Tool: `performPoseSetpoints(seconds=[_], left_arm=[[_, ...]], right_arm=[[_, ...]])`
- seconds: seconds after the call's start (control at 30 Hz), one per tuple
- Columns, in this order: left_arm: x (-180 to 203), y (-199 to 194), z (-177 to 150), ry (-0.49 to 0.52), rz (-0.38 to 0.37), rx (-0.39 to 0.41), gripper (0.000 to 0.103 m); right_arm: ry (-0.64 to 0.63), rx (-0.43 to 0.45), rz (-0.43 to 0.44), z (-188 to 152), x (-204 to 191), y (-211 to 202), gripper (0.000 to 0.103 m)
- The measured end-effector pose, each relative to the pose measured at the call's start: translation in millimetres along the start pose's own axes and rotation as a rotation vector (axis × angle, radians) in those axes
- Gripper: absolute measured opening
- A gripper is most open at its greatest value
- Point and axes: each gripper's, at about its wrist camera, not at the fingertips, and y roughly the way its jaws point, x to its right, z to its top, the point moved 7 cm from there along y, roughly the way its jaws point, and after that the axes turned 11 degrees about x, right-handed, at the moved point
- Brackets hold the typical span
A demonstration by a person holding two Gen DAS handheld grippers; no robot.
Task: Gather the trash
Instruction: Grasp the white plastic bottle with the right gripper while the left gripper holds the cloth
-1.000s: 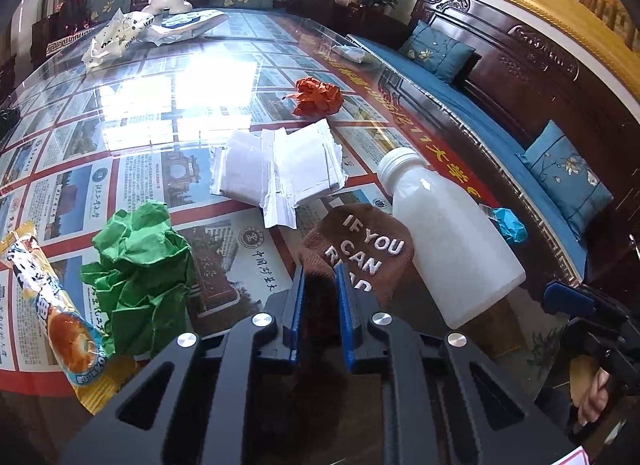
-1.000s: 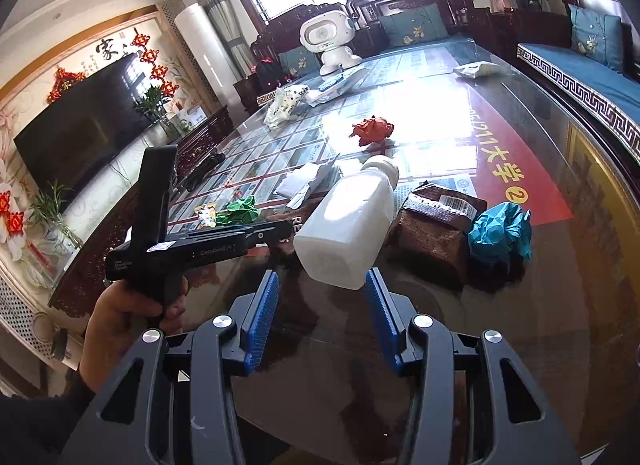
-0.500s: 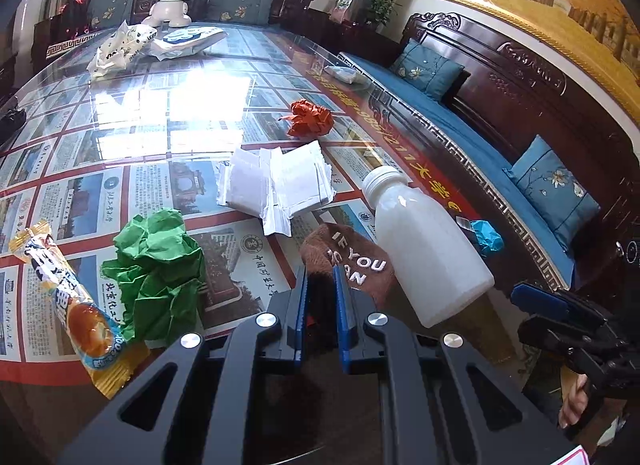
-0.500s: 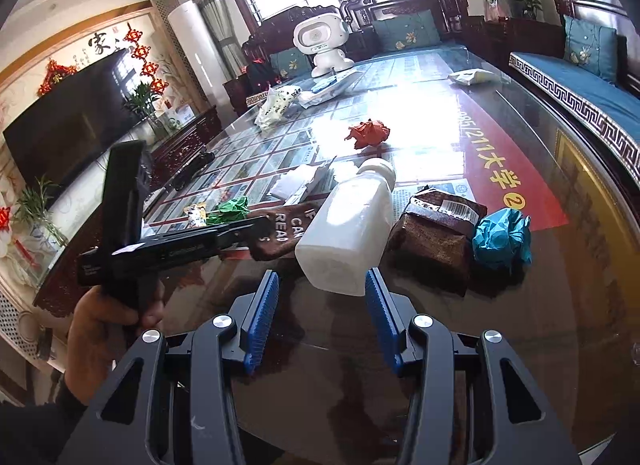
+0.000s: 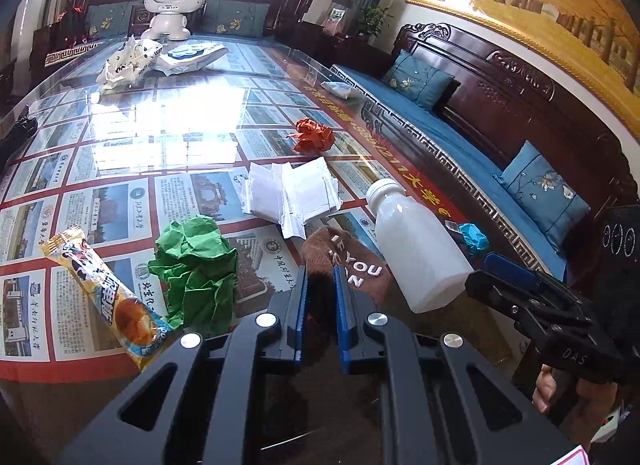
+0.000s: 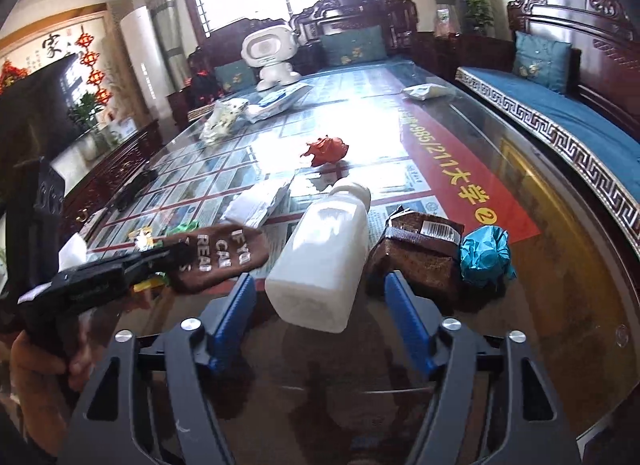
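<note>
The glass-topped counter (image 5: 168, 133) carries scattered litter. In the left wrist view a crumpled green paper (image 5: 194, 265) lies left of the left claw (image 5: 321, 301), with a yellow snack wrapper (image 5: 108, 293) further left near the counter's near edge. Beyond the claw sit a pile of white folded papers (image 5: 294, 195) and, further toward the middle of the counter, a crumpled red paper (image 5: 314, 135). At the far end stand a white toy robot (image 5: 173, 1) and some white plastic bags (image 5: 130, 61).

The left claw is closed on a brown sock (image 5: 352, 261) with white lettering, which sticks out past its blue pads. A white plastic bottle (image 5: 416, 249) lies on its side just right of the sock, cap pointing toward the far end.

In the right wrist view the right claw (image 6: 320, 313) is spread wide and holds nothing. The bottle's base (image 6: 320, 261) lies between its blue fingers (image 6: 234, 305), though whether it touches them cannot be told. Right of the bottle lies a brown packet (image 6: 420, 253) with a barcode, close to the right finger, and a crumpled teal paper (image 6: 486, 251) beside that, toward the counter's right edge. The sock hangs to the bottle's left.
</note>
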Motion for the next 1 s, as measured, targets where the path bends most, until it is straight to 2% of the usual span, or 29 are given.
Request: performPoseSetpoints(seconds=[0.13,0.3,0.37,0.47,0.5,0.73,0.9,1.0], left_arm=[[-4.4,-0.2,-0.9,-0.011,-0.011,-0.001,0.013],[-8.8,-2.5,1.0,-0.014,-0.016,0.005,0.013],[-9.2,-4.2,1.7,-0.011,-0.019,0.008,0.013],[-8.9,-5.4,1.5,-0.003,-0.022,0.007,0.013],[-8.7,-5.2,1.1,0.000,-0.022,0.005,0.013],[-2.5,-4.1,-2.6,0.013,-0.032,-0.010,0.013],[3.1,-8.7,-8.0,-0.003,-0.042,-0.006,0.013],[6.4,-10.9,-16.6,-0.015,-0.044,-0.015,0.013]], right_arm=[[-0.001,-0.003,-0.073,2.3,-4.2,11.7,0.075],[0.020,-0.049,-0.127,-3.7,-3.0,31.4,0.074],[0.025,-0.064,-0.145,-7.4,-2.1,36.3,0.072],[0.041,-0.088,-0.146,-12.7,2.7,41.9,0.057],[0.047,-0.097,-0.138,-14.5,4.4,43.0,0.051],[0.067,-0.076,-0.035,-18.6,13.2,27.1,0.050],[0.102,-0.091,0.079,-24.5,21.2,7.1,0.050],[0.164,-0.110,0.163,-28.4,28.6,-2.9,0.050]])
